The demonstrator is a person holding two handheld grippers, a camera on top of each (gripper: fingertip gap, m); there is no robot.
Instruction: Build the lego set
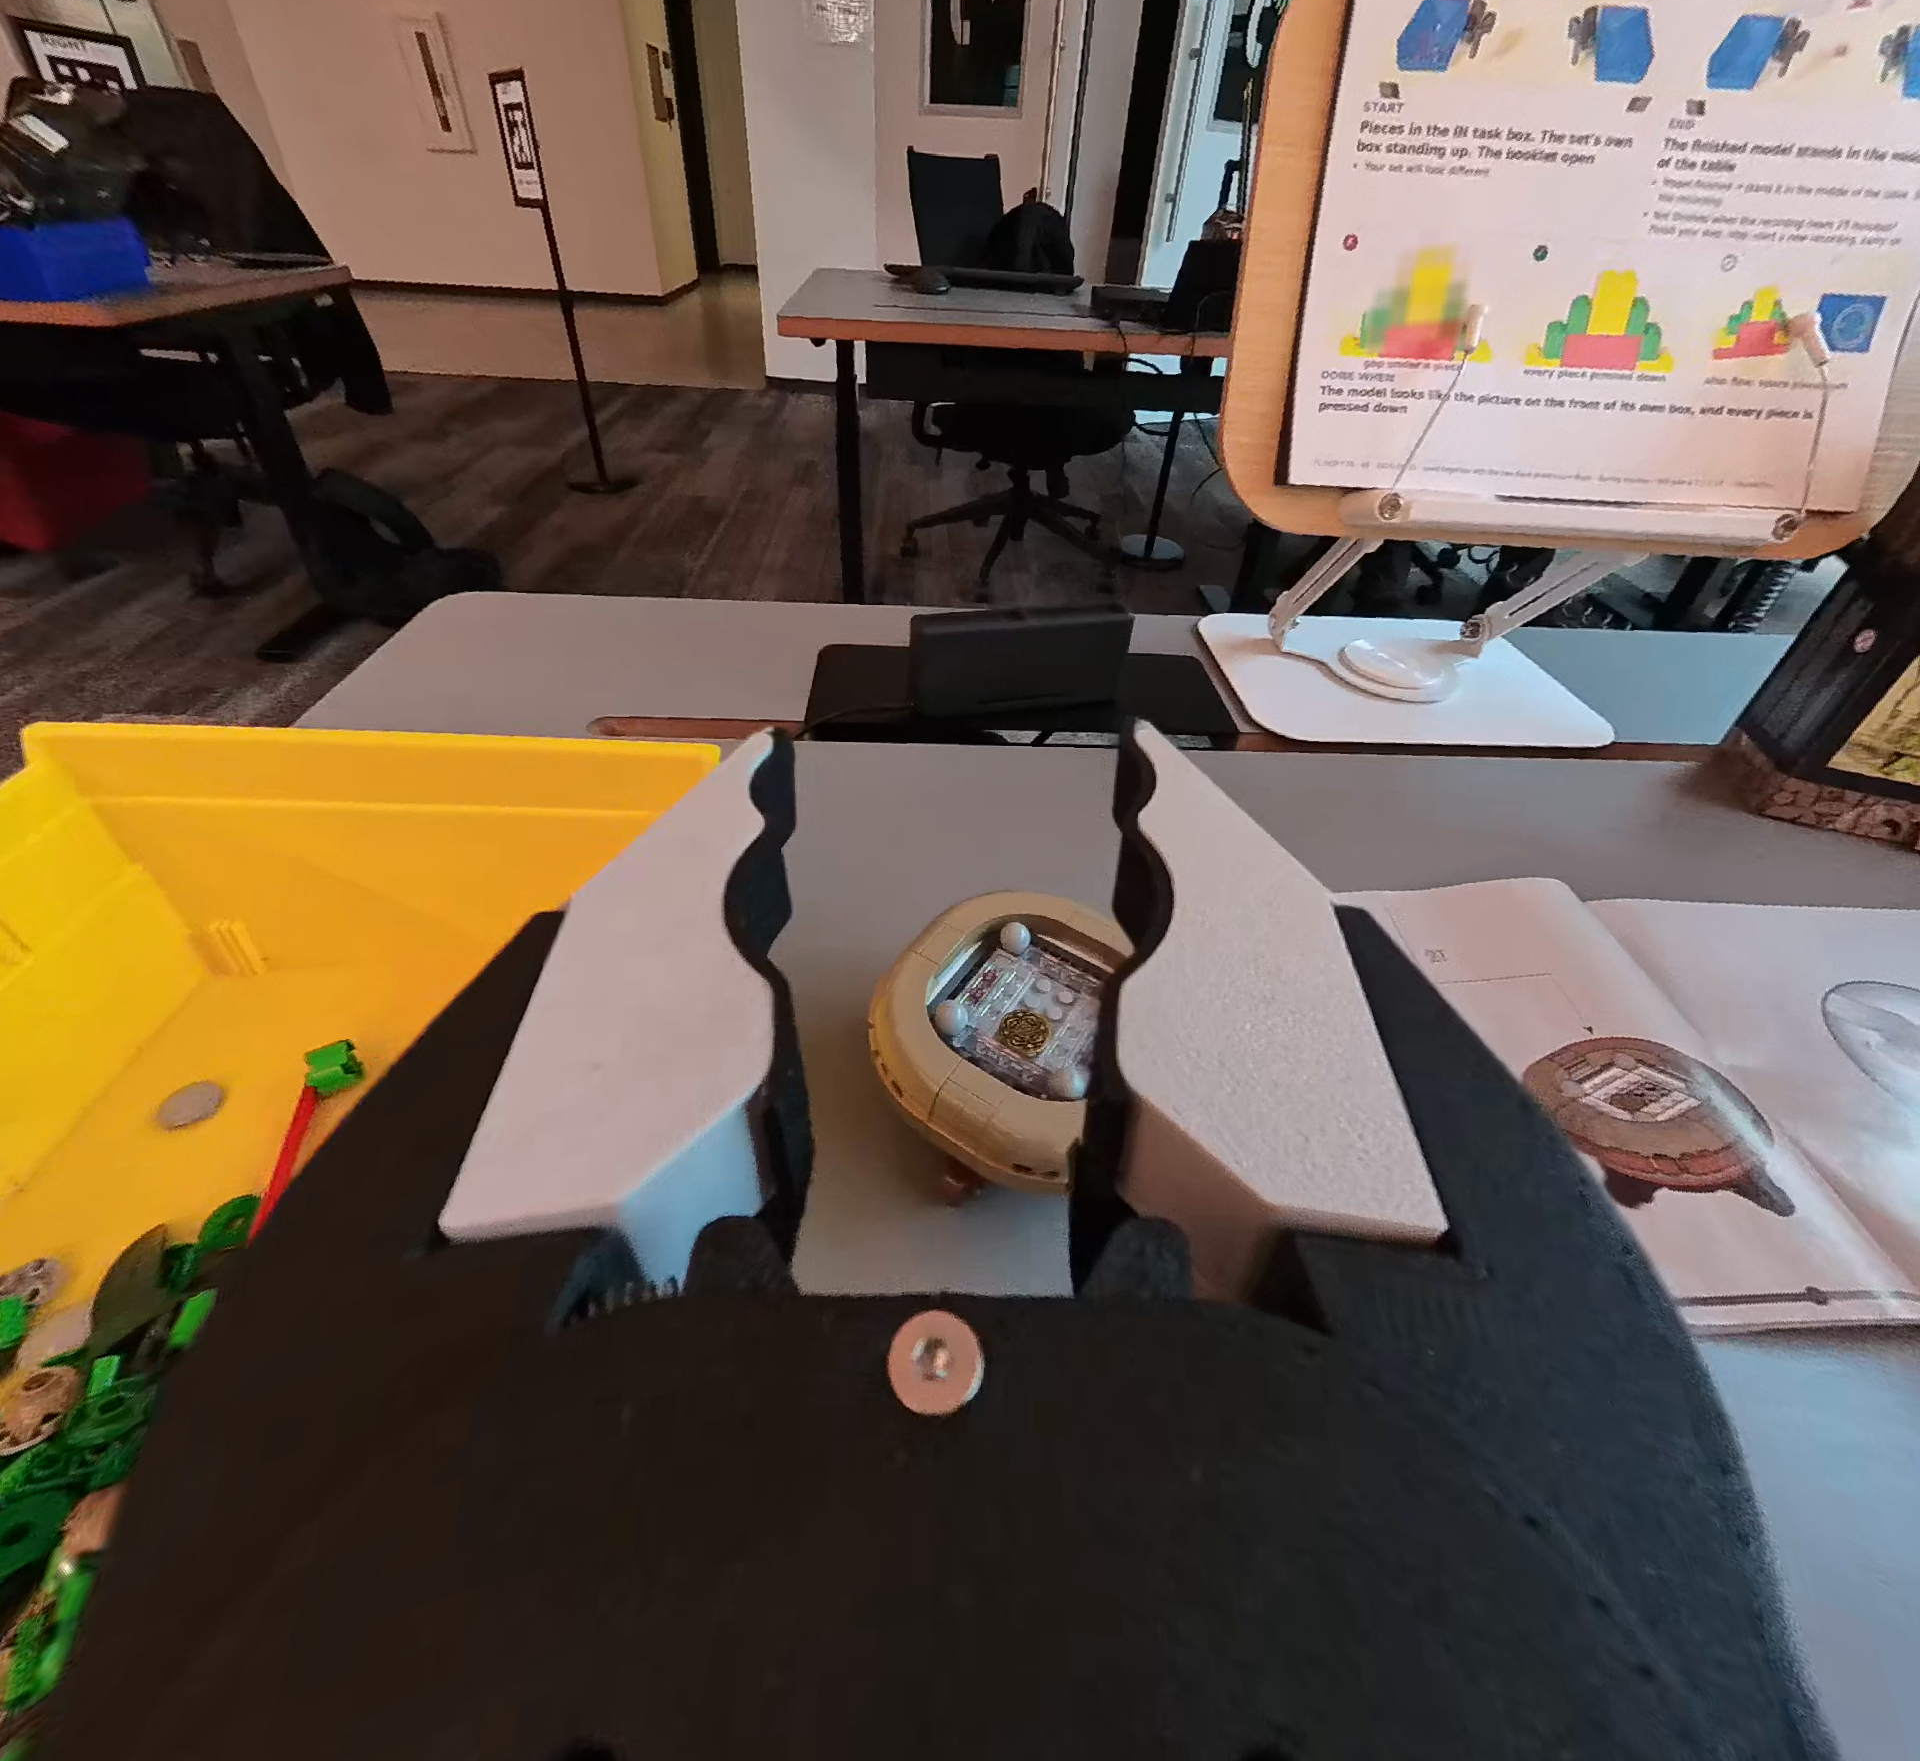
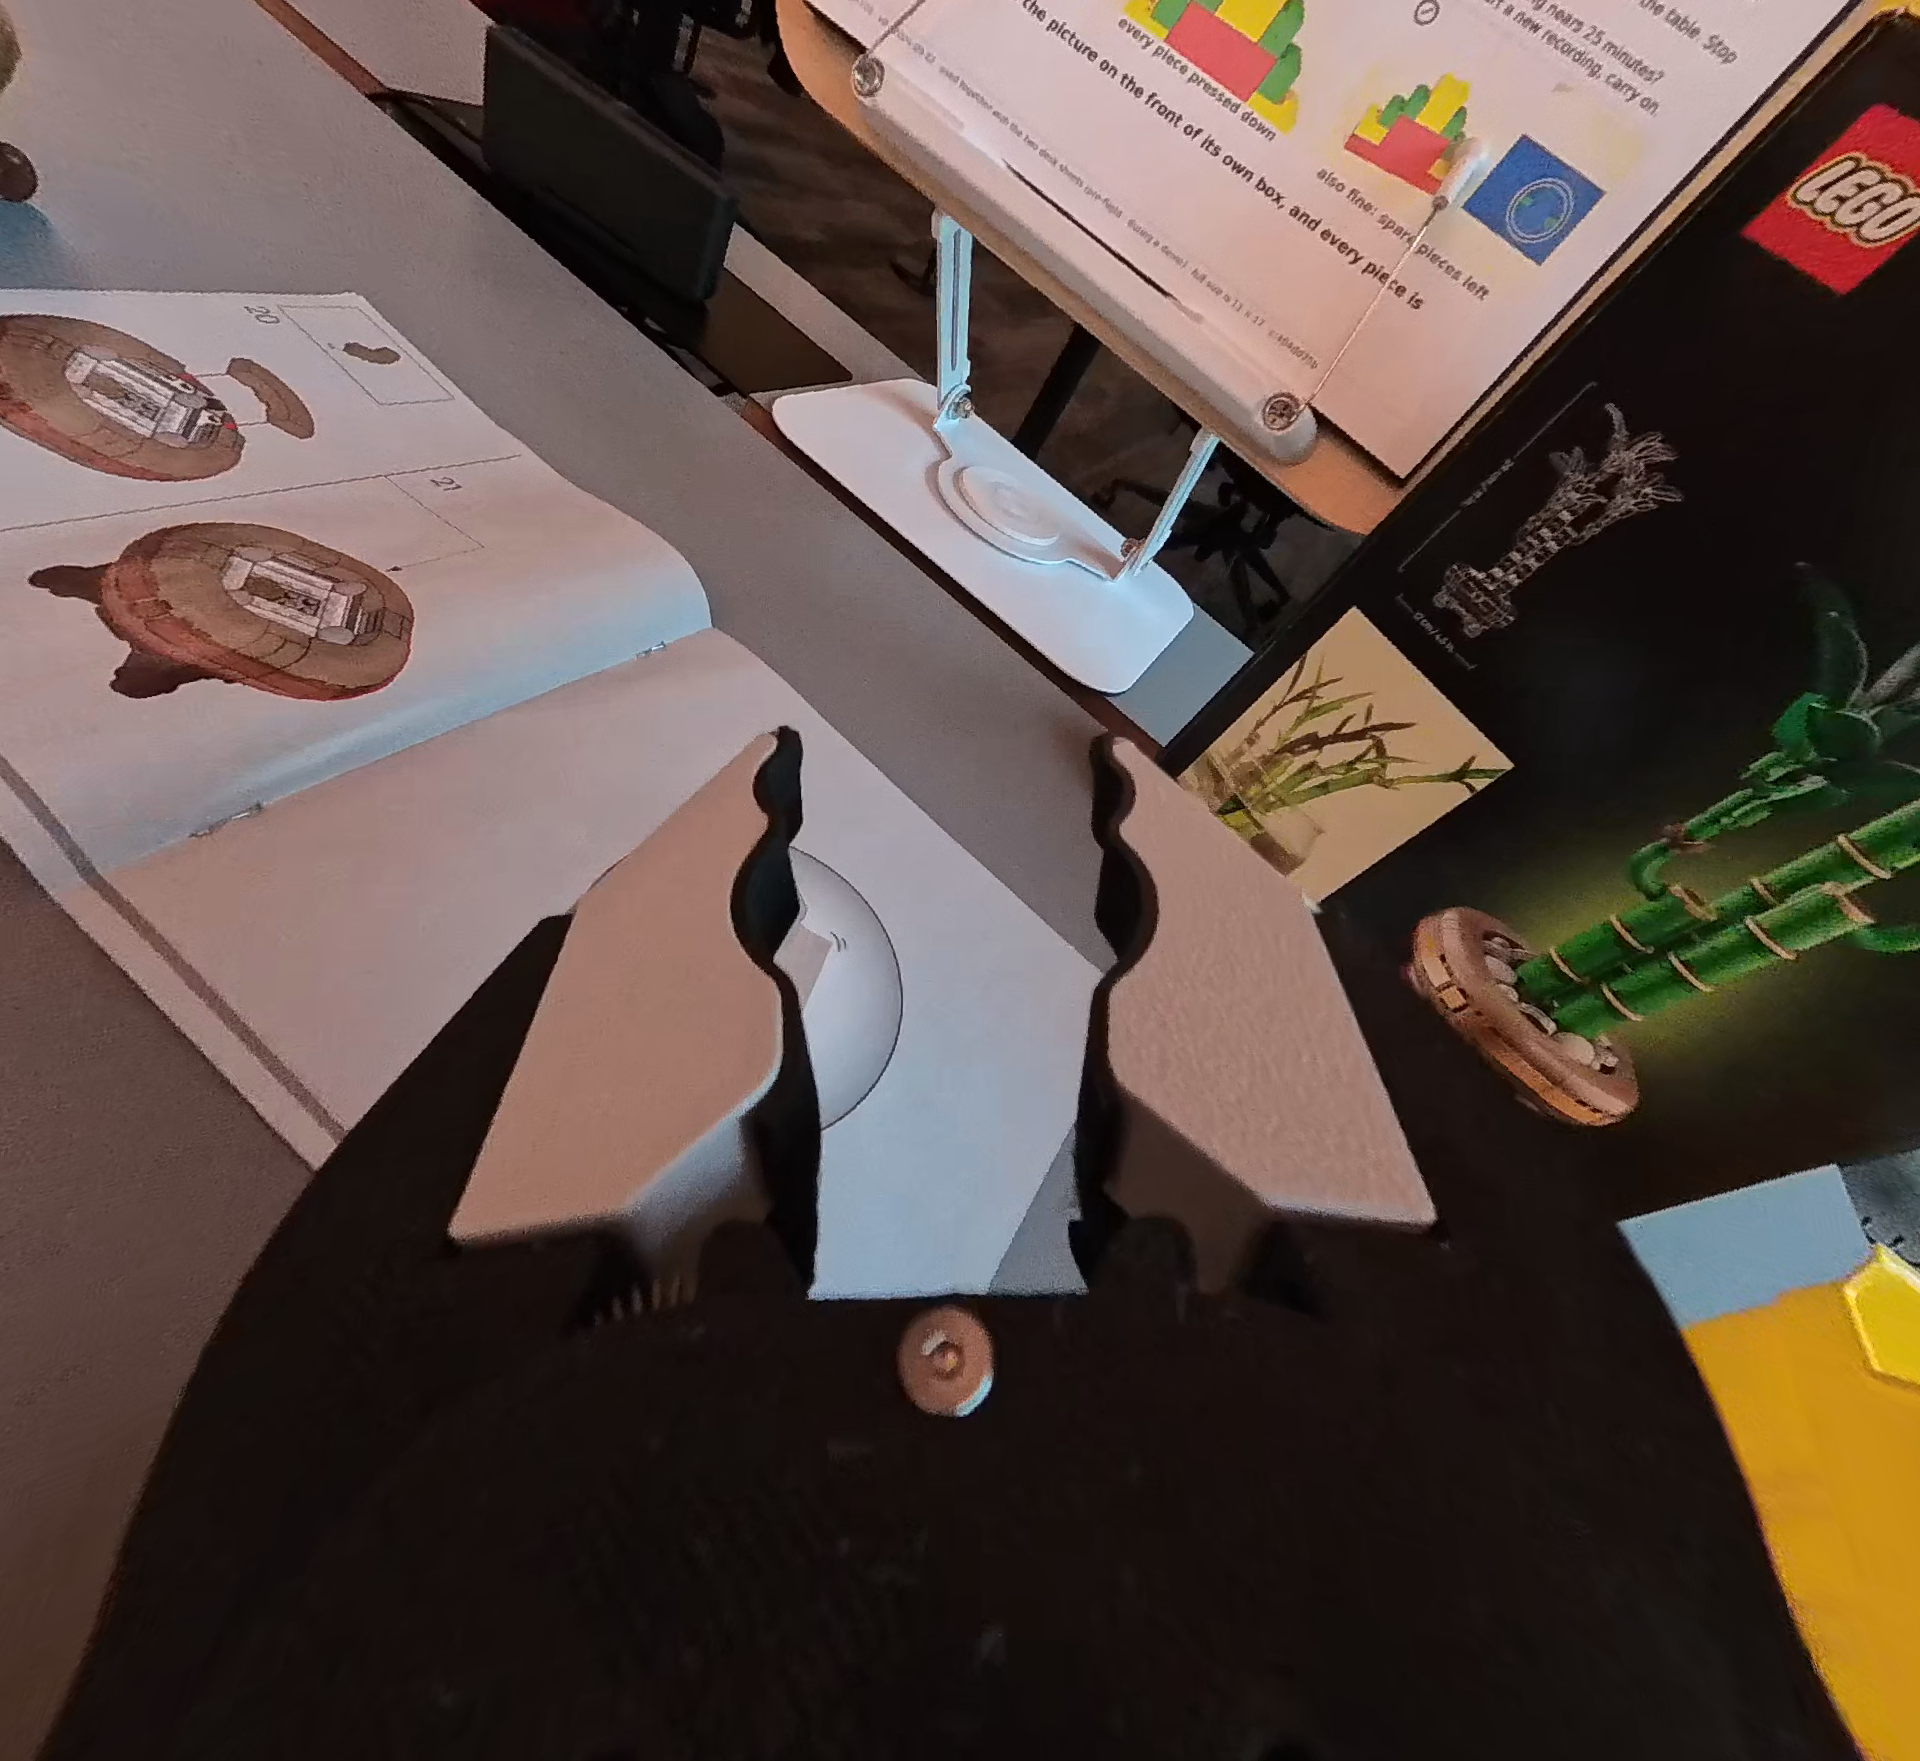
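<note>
- Nearest the lens in the left wrist view, the left hand-held gripper (image 1: 951, 880) stood with its jaws well apart and nothing held; the round tan lego base (image 1: 1003, 1036) sat on the grey surface (image 1: 935, 807) seen through the gap, its right edge hidden behind the right finger (image 1: 1236, 1005), so contact could not be told.
- Only that view showed the yellow bin (image 1: 312, 880), left of the lego base, with loose green pieces (image 1: 73, 1420) and a red rod (image 1: 286, 1150) heaped in its near corner.
- The open instruction booklet (image 1: 1662, 1088) lay just right of the lego base.
- In the right wrist view, the right hand-held gripper (image 2: 945, 880) likewise gaped empty, hovering over the booklet's near page (image 2: 935, 1088); the lego base was barely glimpsed at the far left edge.
- Only this view showed the black set box (image 2: 1662, 672) clearly, upright right of the booklet, and a yellow patch (image 2: 1818, 1462) at the lower right.
- Both views caught the instruction sheet on its white stand (image 1: 1403, 683) (image 2: 1029, 548), beyond the booklet.
</note>
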